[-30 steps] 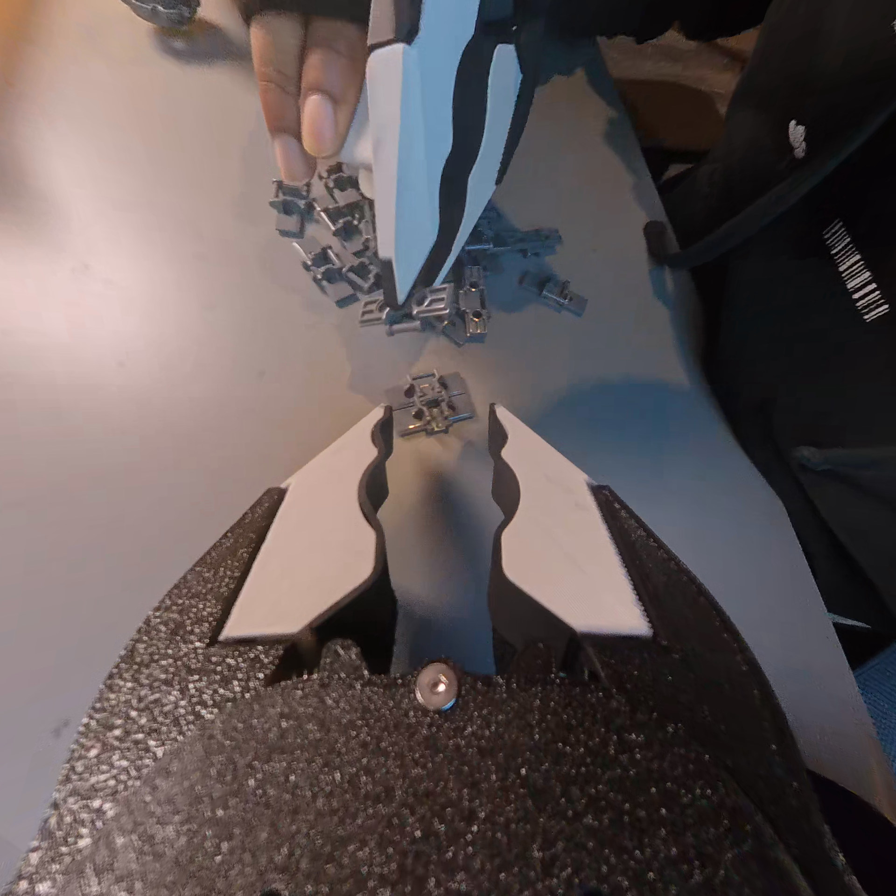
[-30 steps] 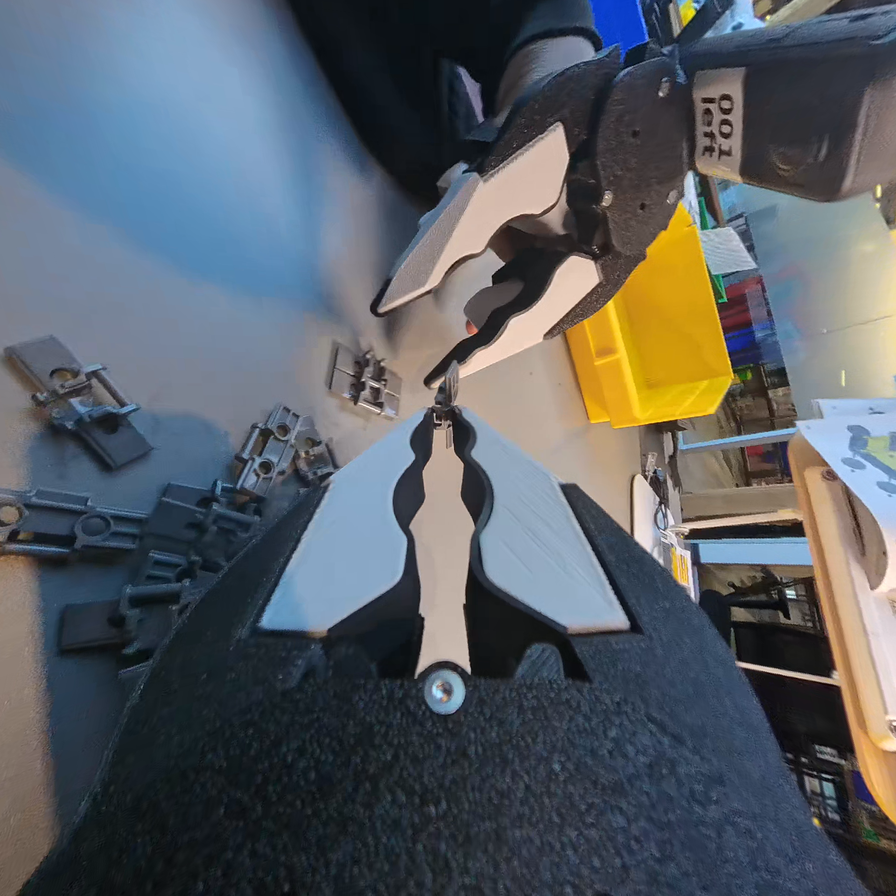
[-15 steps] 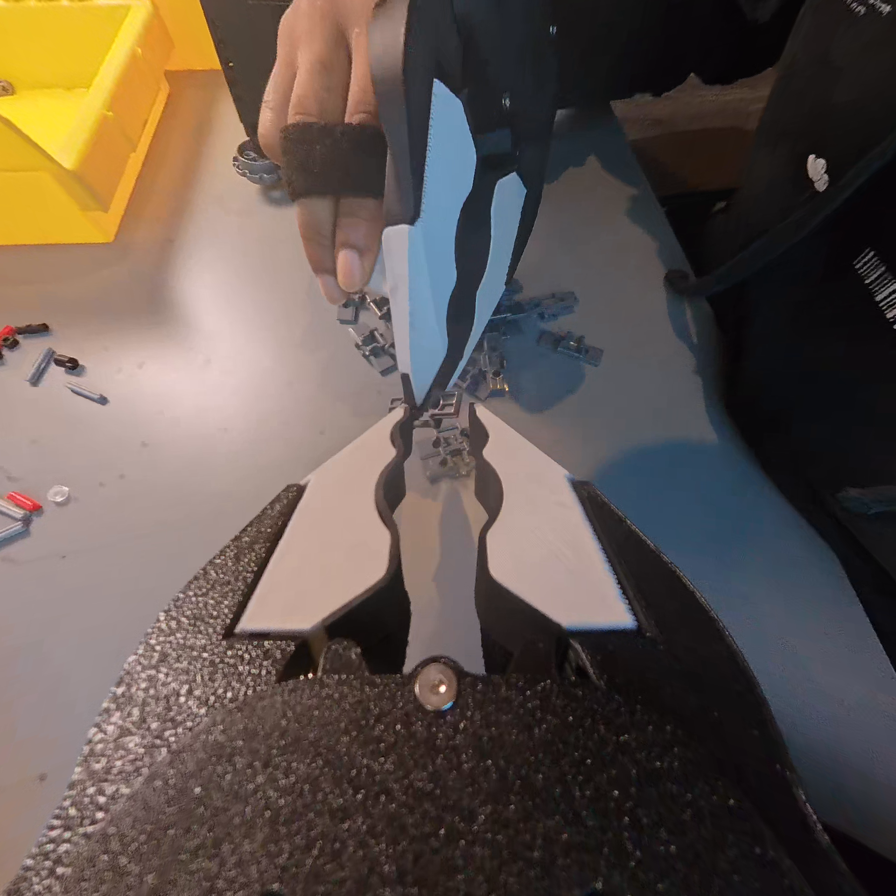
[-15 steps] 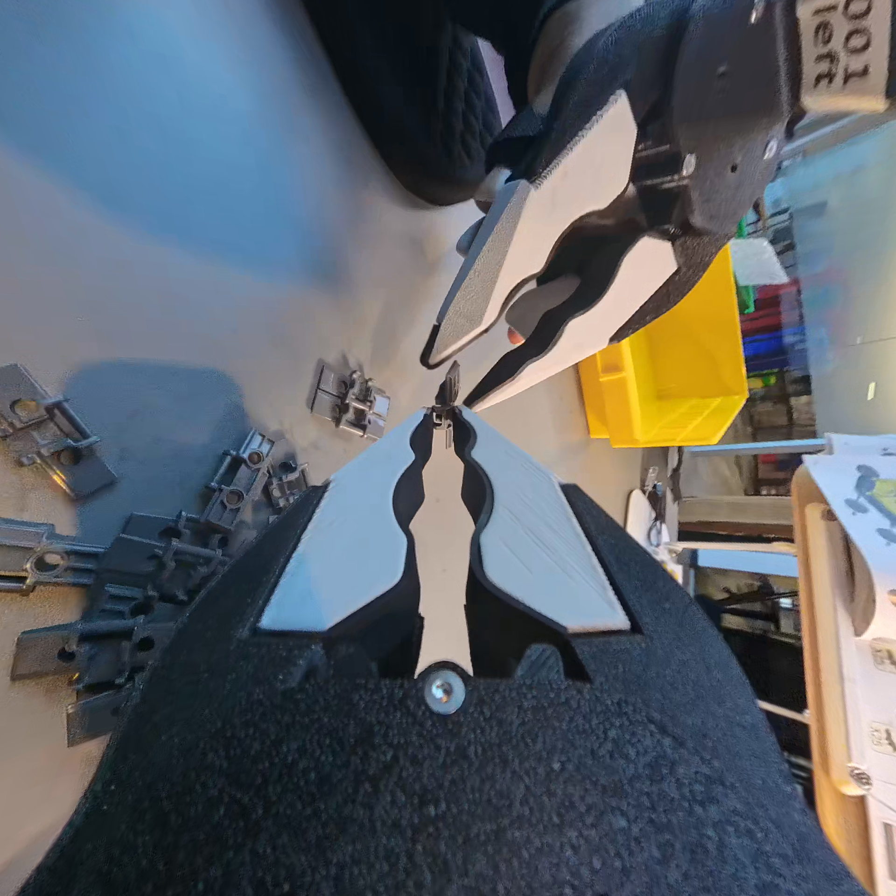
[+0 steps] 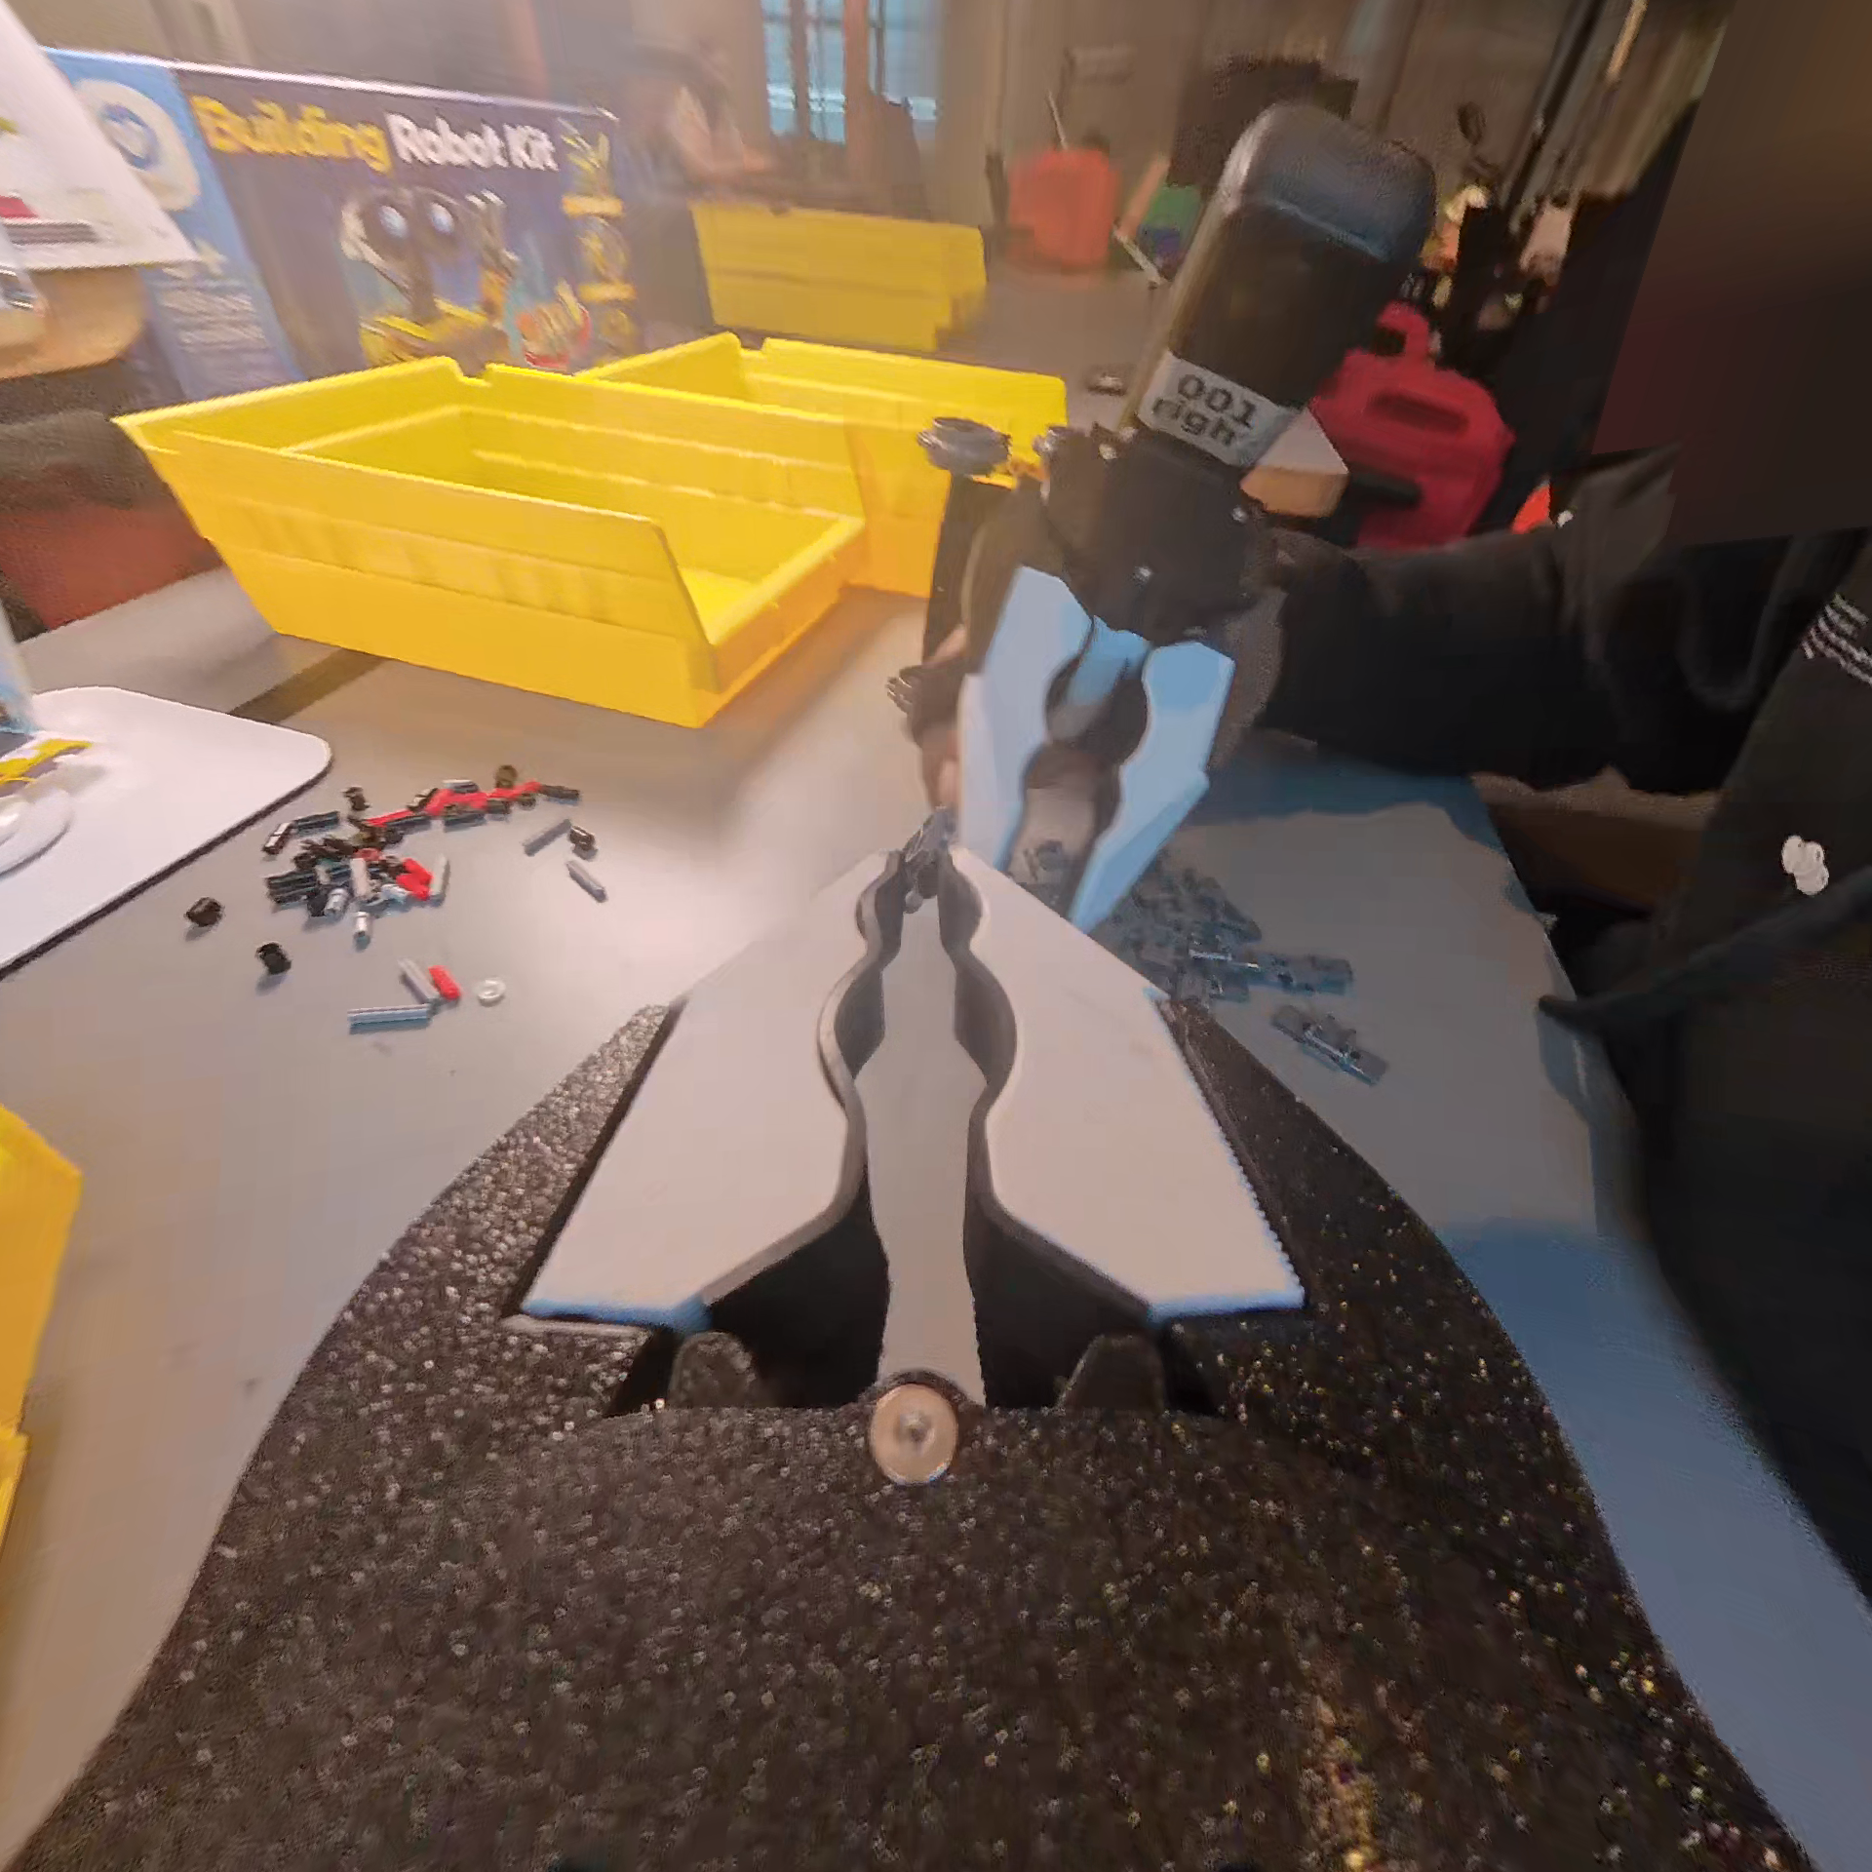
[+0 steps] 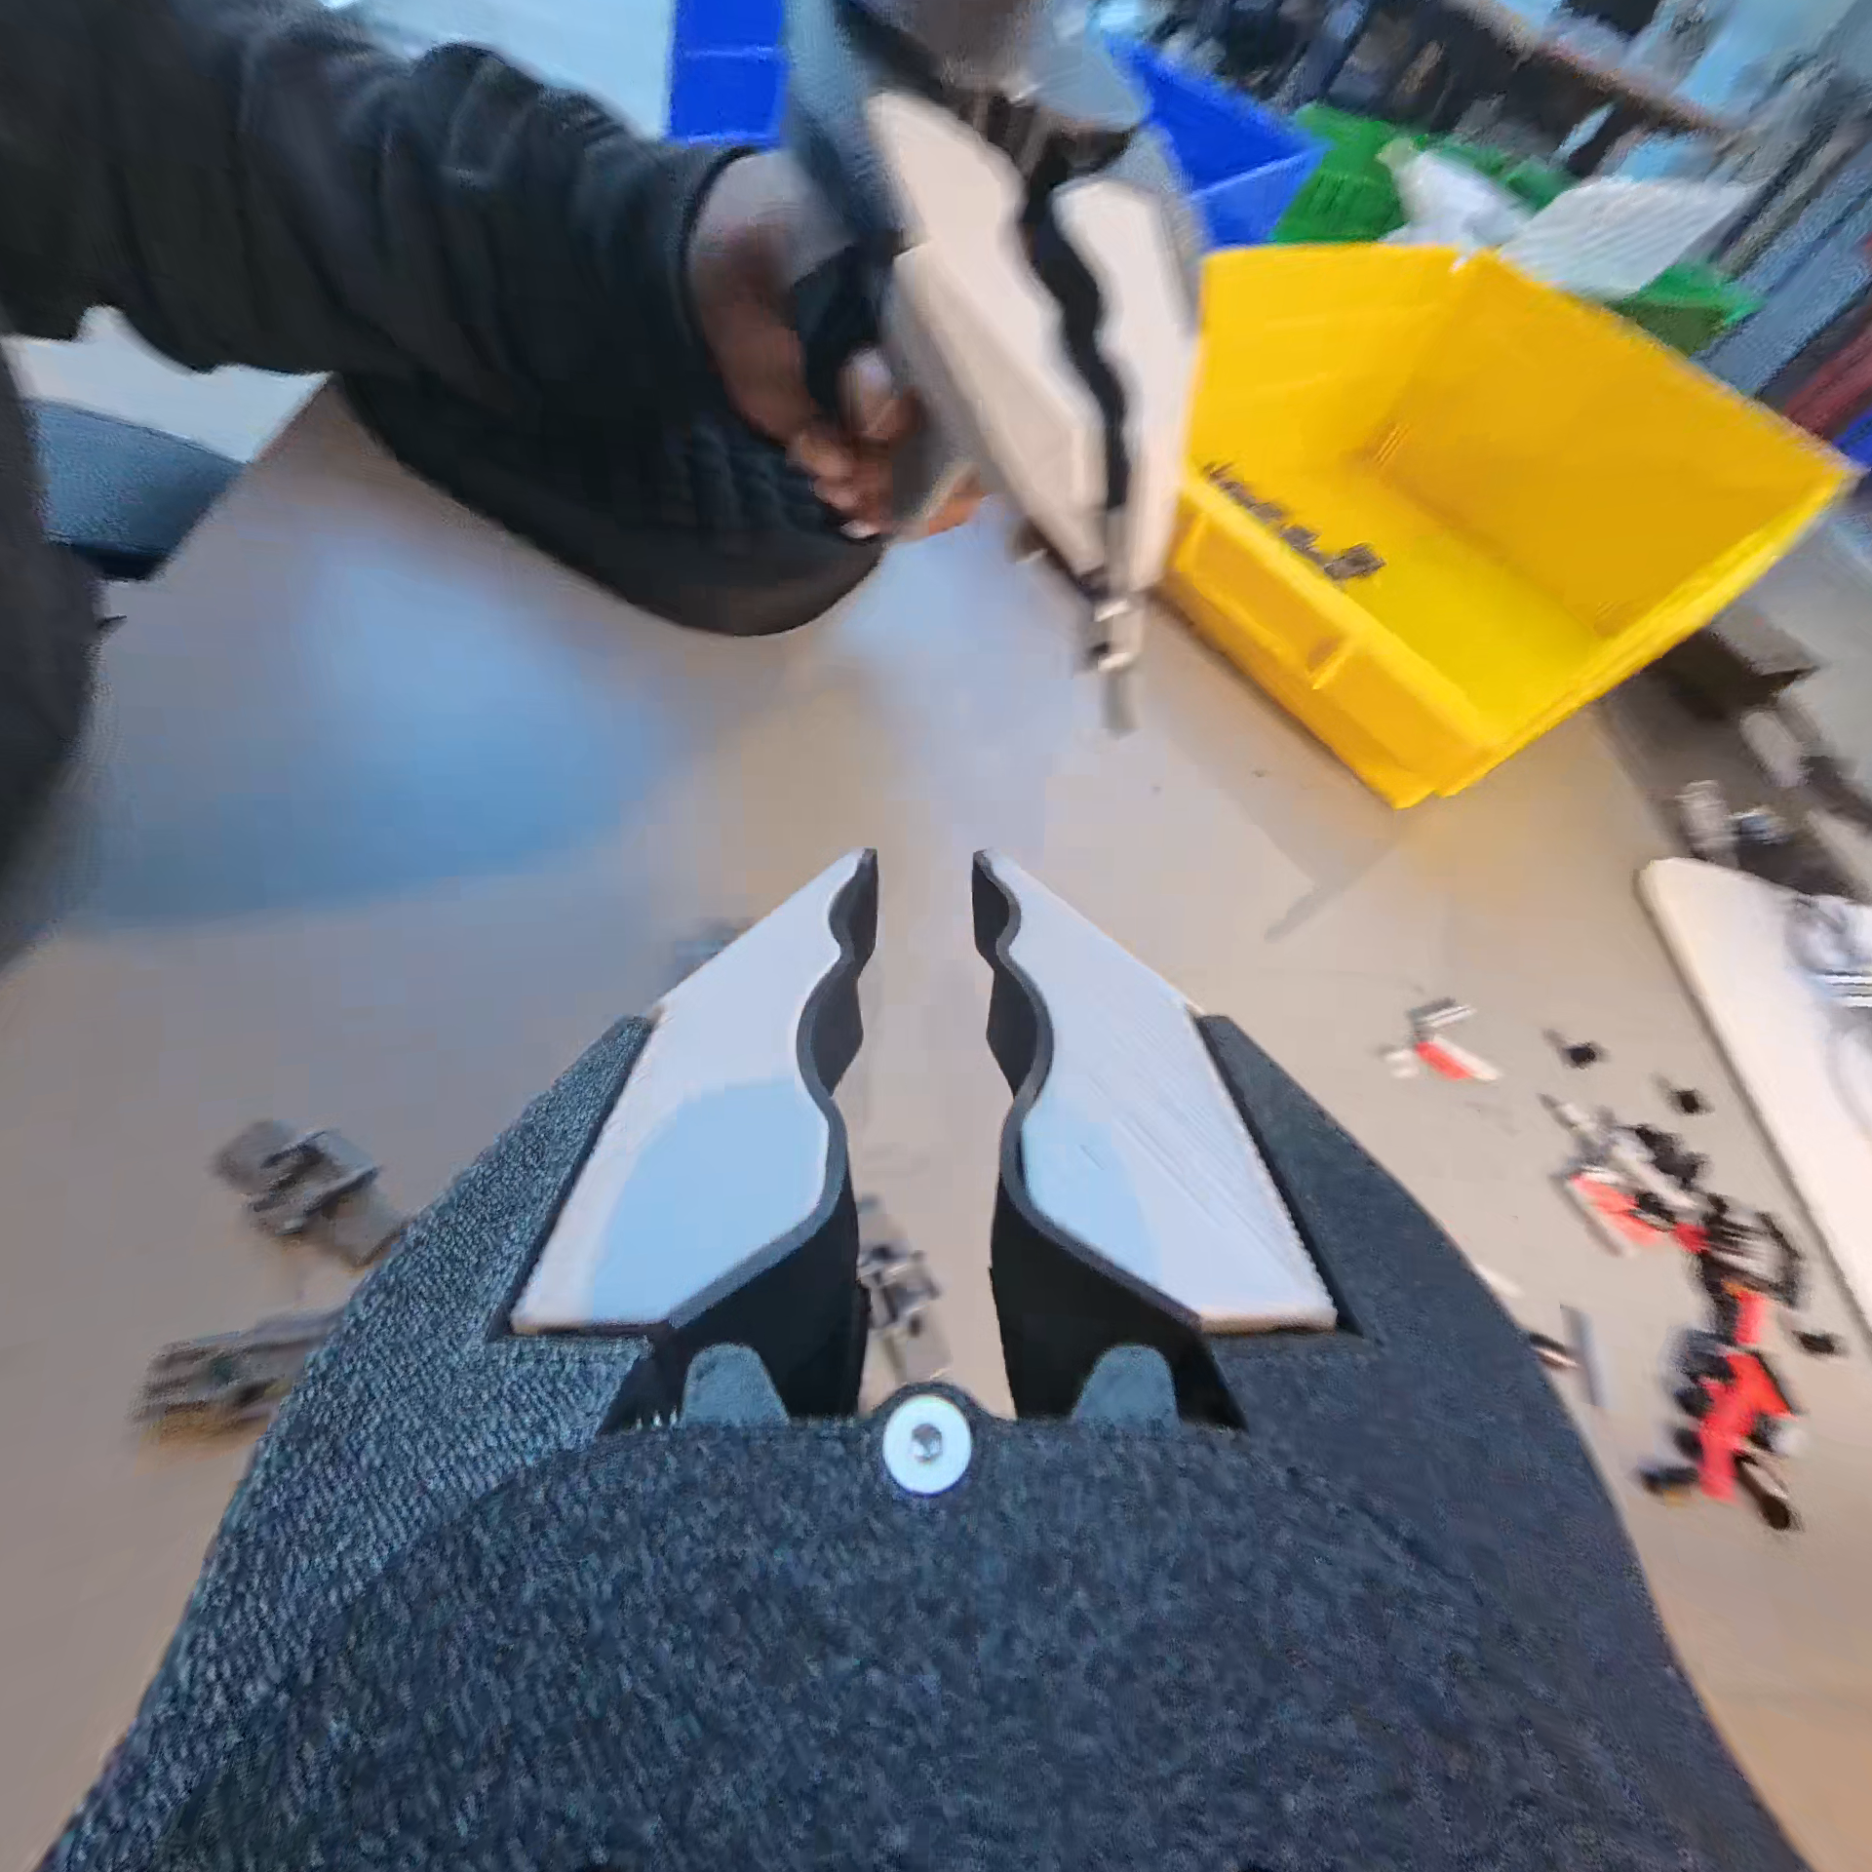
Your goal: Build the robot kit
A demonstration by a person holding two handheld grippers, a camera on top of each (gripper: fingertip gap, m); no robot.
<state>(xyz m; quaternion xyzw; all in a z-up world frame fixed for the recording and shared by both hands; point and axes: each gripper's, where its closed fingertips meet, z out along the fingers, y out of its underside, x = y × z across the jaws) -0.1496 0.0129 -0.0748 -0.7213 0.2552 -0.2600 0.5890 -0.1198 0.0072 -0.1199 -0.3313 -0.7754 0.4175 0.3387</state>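
My left gripper (image 5: 922,863) is shut on a small grey metal-look clip part (image 5: 930,843) that sticks out of its tips, held above the grey table (image 5: 709,810). In the right wrist view the left gripper (image 6: 1109,577) hangs at the top, blurred, with the same part (image 6: 1114,658) dangling from it. My right gripper (image 6: 924,871) is open and empty, a little above the table. It also shows in the left wrist view (image 5: 1043,891), just right of the left gripper's tips, over a pile of grey clip parts (image 5: 1205,937).
Yellow bins (image 5: 456,598) stand at the back of the table; one shows in the right wrist view (image 6: 1317,648). Small red and black pieces (image 5: 405,856) lie scattered beside a white board (image 5: 152,780). Loose grey parts (image 6: 294,1175) lie under my right gripper. A person's dark sleeve (image 6: 456,253) crosses the table.
The right gripper, which was shut on the grey part, has opened and drawn back. The left gripper has closed on that part and lifted it away from the table.
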